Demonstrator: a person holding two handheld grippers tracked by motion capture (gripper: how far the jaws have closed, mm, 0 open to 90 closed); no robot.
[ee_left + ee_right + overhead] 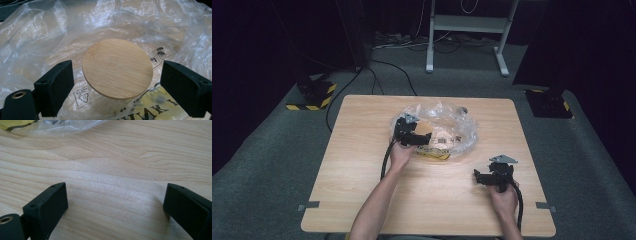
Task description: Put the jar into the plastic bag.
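A round wooden disc (117, 68) lies flat on a crumpled clear plastic bag (50, 32) at the middle back of the table; in the high view the disc (424, 128) shows as a tan patch in the bag (457, 125). My left gripper (117, 87) is open, one black jaw on each side of the disc with a gap to both. From above, that left gripper (422, 140) sits at the bag's near left edge. My right gripper (479, 176) rests near the table's front right, and its jaws (115, 212) stand open over bare wood with nothing between them.
A yellow strip with black letters (162, 107) lies under the bag's near edge. The light wooden table (362, 200) stands on grey carpet. Cables and a white desk frame (467, 25) are behind it, and black stands with yellow-black tape (314, 95) flank the back corners.
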